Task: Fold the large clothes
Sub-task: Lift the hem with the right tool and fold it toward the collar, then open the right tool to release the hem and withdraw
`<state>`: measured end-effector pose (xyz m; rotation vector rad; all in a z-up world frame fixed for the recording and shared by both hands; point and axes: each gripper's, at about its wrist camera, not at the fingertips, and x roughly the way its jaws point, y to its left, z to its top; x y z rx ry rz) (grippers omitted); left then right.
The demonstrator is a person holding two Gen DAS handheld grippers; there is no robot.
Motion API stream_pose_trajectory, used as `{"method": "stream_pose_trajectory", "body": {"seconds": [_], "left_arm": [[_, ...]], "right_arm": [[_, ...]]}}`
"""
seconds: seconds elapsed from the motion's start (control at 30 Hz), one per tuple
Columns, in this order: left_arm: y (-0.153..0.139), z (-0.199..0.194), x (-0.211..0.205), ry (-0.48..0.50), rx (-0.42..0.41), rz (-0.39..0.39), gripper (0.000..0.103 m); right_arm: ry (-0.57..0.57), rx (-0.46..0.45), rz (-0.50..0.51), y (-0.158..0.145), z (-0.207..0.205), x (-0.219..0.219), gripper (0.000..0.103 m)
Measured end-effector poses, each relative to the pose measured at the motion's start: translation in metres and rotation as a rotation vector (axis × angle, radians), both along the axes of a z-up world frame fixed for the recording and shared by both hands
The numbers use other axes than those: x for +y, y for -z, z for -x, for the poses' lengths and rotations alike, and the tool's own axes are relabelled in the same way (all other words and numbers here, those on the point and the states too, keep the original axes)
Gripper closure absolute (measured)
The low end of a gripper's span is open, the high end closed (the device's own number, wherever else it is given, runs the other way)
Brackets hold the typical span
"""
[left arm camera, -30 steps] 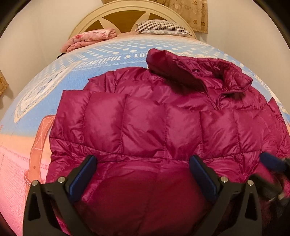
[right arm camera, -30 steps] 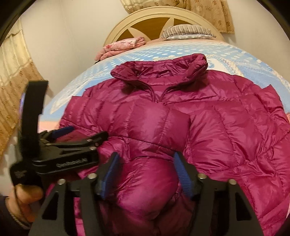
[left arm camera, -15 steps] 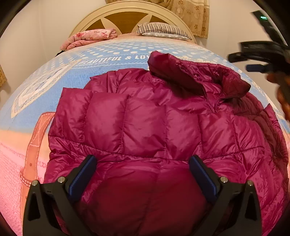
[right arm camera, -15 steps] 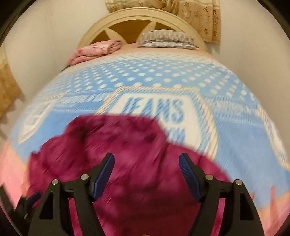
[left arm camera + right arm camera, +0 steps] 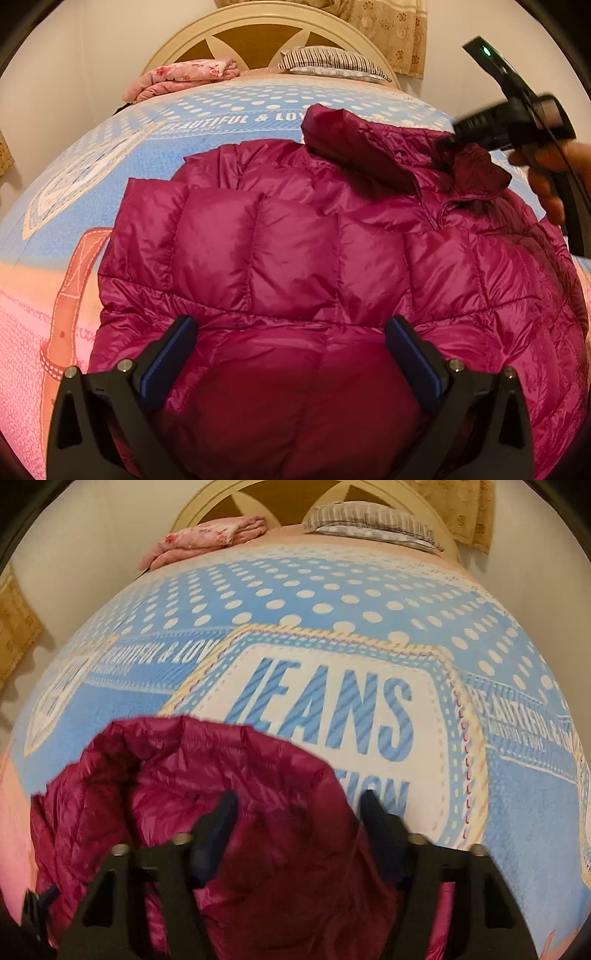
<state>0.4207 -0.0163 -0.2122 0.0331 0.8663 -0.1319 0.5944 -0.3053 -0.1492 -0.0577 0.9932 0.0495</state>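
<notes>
1. Writing: the bedspread (image 5: pixel 498 812) is printed with "JEANS" in large striped blue letters inside a white stitched panel at centre of the right wrist view; below it a second word is partly covered, only "ION" legible. "BEAUTIFUL & LOV" runs along a blue band, readable in the upper middle of the left wrist view and at centre left of the right wrist view. No label is readable on the jacket.
2. Jacket (image 5: pixel 295 251): a magenta quilted down jacket lies spread on the bedspread, filling the centre and lower part of the left wrist view, collar toward the upper right.
3. Left gripper (image 5: pixel 291 354): fingers spread wide apart at the bottom of the frame, the jacket's lower edge lying between them; nothing is clamped.
4. Right gripper (image 5: pixel 295 823): fingers apart, blurred, with the jacket's collar region (image 5: pixel 184 775) between and below them at lower left of its frame; contact with the fabric cannot be confirmed. In the left wrist view this gripper appears at upper right, at the collar, held in a hand (image 5: pixel 554 173).
5. Surface and room: a bed with a cream arched headboard (image 5: pixel 258 22), a folded pink blanket (image 5: pixel 184 75) and a striped pillow (image 5: pixel 332 62) at its head, pale walls, patterned beige curtain (image 5: pixel 391 29) at the top.
</notes>
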Motion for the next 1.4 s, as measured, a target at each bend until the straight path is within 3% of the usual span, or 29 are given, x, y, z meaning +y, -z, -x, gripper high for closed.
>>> {"method": "stream_pose_trajectory", "body": {"seconds": [0.03,0.1,0.3,0.47,0.63,0.73,0.83,1.0,1.13,1.2,1.3,1.4], "left_arm": [[0.0,0.0,0.0,0.0,0.0,0.001,0.0],[0.0,0.0,0.0,0.0,0.0,0.001,0.0],[0.0,0.001,0.001,0.001,0.001,-0.001,0.0],[0.0,0.0,0.001,0.003,0.003,-0.008,0.0],[-0.009,0.002,0.003,0.028,0.012,0.021,0.0],[-0.035,0.004,0.01,0.036,-0.018,0.05,0.0],[-0.082,-0.006,0.009,0.057,-0.102,0.044,0.0],[-0.134,-0.072,-0.01,-0.005,-0.184,-0.007,0.0],[-0.123,-0.139,-0.026,-0.062,-0.097,-0.005,0.0],[-0.107,-0.164,-0.041,-0.052,-0.037,-0.067,0.0],[-0.084,-0.179,-0.058,-0.049,0.018,-0.133,0.0],[-0.059,-0.17,-0.057,-0.035,0.083,-0.111,0.0]], "right_arm": [[-0.001,-0.003,0.045,0.003,0.003,0.001,0.071],[0.012,-0.017,0.052,0.002,0.009,-0.002,0.087],[0.016,-0.154,0.012,-0.01,0.056,-0.012,0.09],[0.058,-0.153,0.035,0.024,0.081,-0.031,0.09],[0.075,-0.16,0.012,0.032,0.083,-0.033,0.09],[0.085,-0.164,-0.004,0.036,0.081,-0.035,0.09],[0.086,-0.177,-0.024,0.041,0.084,-0.038,0.09],[0.084,-0.185,-0.023,0.045,0.085,-0.037,0.09],[0.083,-0.187,-0.035,0.048,0.086,-0.038,0.09],[0.082,-0.189,-0.04,0.049,0.086,-0.039,0.09],[0.082,-0.197,-0.057,0.049,0.088,-0.041,0.09],[0.078,-0.2,-0.09,0.05,0.088,-0.045,0.089]]}}
